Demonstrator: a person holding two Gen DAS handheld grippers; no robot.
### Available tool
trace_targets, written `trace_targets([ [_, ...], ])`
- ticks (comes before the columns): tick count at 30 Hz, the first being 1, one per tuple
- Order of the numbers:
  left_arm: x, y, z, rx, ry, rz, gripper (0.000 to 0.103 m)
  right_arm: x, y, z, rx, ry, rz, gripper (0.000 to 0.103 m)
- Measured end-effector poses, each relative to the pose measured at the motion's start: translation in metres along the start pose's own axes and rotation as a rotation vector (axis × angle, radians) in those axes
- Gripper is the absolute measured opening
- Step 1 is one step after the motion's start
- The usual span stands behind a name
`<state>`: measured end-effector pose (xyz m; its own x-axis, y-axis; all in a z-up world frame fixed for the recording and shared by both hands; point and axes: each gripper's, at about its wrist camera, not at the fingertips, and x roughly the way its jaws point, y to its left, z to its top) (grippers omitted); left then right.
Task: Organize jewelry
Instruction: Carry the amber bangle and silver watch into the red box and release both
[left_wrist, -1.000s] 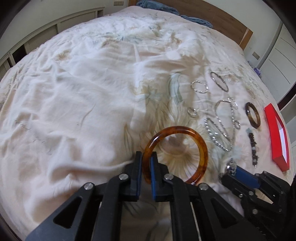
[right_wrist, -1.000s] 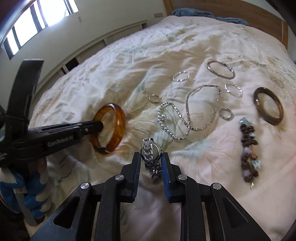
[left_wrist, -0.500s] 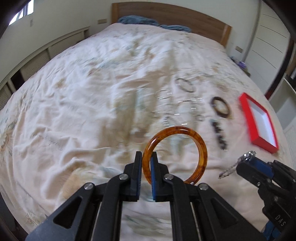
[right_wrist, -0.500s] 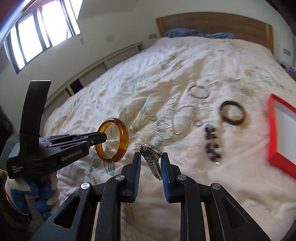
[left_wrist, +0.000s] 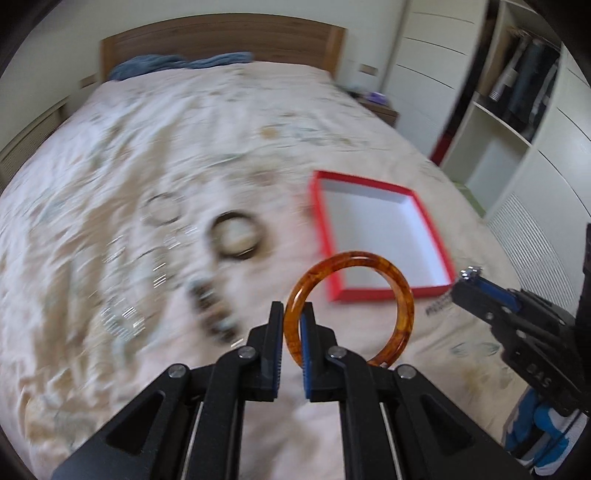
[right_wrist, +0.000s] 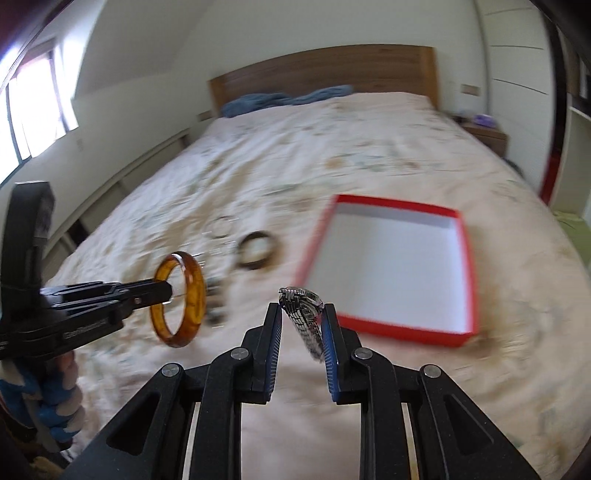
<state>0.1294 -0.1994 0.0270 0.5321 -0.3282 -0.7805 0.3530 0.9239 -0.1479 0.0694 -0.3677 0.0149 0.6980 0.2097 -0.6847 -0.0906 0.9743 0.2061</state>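
My left gripper (left_wrist: 292, 314) is shut on an amber bangle (left_wrist: 400, 291) and holds it in the air, just short of the red box (left_wrist: 380, 230). The bangle also shows in the right wrist view (right_wrist: 192, 295). My right gripper (right_wrist: 302, 314) is shut on a silver watch (right_wrist: 304, 310), above the bed near the red box's (right_wrist: 391, 269) front left corner. The box has a white inside with nothing in it. The right gripper also shows in the left wrist view (left_wrist: 469, 282).
Blurred on the cream bedspread (left_wrist: 184, 122) lie a dark bangle (left_wrist: 236, 236), a beaded bracelet (left_wrist: 214, 310), silver chains (left_wrist: 122, 314) and a thin ring bangle (left_wrist: 162, 208). A wooden headboard (right_wrist: 321, 70) is at the back, white shelves (left_wrist: 517, 122) at the right.
Both grippers have risen off the bed and swung right with the bangle and the watch. The red box is now straight ahead and much closer.
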Motion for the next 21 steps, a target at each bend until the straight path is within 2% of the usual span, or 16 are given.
trace_targets([
  [3,0.025,-0.031,0.017,0.046,0.012,-0.019,0.008,0.009,-0.033,0.009,0.025,-0.001,-0.046,0.022],
  [8,0.062,-0.062,0.035,0.094,0.031,-0.013,0.008,0.027,-0.07,0.017,0.064,-0.002,-0.068,0.022],
  [16,0.112,-0.073,0.047,0.101,0.075,0.022,0.008,0.057,-0.095,0.013,0.095,0.03,-0.071,0.022],
  [21,0.13,-0.078,0.046,0.101,0.1,0.024,0.008,0.071,-0.105,0.011,0.108,0.057,-0.081,0.022],
])
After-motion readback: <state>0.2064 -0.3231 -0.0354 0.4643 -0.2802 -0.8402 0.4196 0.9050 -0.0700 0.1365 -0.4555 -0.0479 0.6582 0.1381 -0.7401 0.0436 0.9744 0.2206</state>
